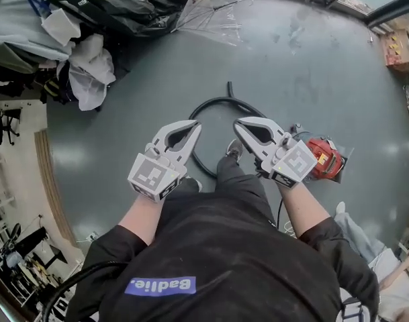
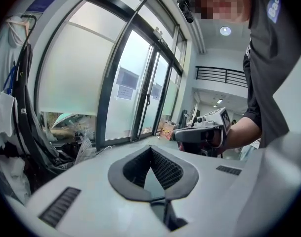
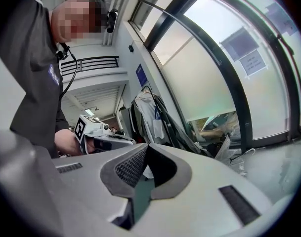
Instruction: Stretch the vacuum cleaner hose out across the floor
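The black vacuum hose (image 1: pixel 217 99) lies in a loop on the grey floor, ahead of the person's shoe (image 1: pixel 234 149). The red vacuum cleaner (image 1: pixel 323 158) stands on the floor to the right. My left gripper (image 1: pixel 197 123) and right gripper (image 1: pixel 236 123) are held side by side in the air above the hose loop, both shut with nothing between the jaws. Neither touches the hose. In the left gripper view the shut left gripper (image 2: pixel 150 149) points at glass doors, with the right gripper (image 2: pixel 199 132) beside it. The right gripper view shows the shut right gripper (image 3: pixel 146 147) and the left gripper (image 3: pixel 98 132).
A heap of dark bags and white cloth (image 1: pixel 90 69) fills the far left. A clear umbrella (image 1: pixel 211 12) lies beyond the hose. A cardboard box (image 1: pixel 399 49) sits at the far right. Glass doors (image 2: pixel 140 83) line the wall ahead.
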Demonstrator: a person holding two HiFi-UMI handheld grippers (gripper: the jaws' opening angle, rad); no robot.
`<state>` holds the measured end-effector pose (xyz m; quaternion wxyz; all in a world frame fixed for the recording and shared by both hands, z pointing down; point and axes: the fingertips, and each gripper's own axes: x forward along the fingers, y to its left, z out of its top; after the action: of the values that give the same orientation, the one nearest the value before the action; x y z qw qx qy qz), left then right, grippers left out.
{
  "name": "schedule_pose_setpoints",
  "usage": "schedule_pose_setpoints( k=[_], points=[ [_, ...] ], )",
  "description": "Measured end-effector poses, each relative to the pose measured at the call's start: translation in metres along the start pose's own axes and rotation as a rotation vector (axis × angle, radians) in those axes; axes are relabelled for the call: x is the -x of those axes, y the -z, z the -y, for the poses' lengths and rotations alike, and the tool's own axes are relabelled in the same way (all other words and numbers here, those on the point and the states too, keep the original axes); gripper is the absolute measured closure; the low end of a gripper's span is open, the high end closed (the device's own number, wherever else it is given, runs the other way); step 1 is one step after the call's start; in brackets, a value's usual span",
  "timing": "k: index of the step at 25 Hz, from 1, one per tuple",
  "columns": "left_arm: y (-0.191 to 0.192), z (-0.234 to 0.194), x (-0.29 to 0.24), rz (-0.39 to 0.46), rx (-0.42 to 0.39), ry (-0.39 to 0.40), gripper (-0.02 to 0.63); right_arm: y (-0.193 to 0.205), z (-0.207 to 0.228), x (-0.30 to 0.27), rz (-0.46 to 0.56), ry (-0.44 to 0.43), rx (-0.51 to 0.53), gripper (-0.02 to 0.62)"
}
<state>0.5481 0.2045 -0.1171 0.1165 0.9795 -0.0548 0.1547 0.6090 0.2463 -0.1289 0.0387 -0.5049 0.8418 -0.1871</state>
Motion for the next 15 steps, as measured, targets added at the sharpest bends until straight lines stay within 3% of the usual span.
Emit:
schedule_pose_setpoints(
  k=[8,15],
  points=[
    [0.103,-0.06,-0.007,-0.066,0.061,-0.017,0.607,0.069,0.038,-0.052,-0.061,0.049,0.0,0.598],
    [0.2,-0.105,-0.021,-0.131,0.043,-0.001,0.591,0.154,0.066,-0.095,-0.097,0.105,0.017,0.597]
  ],
)
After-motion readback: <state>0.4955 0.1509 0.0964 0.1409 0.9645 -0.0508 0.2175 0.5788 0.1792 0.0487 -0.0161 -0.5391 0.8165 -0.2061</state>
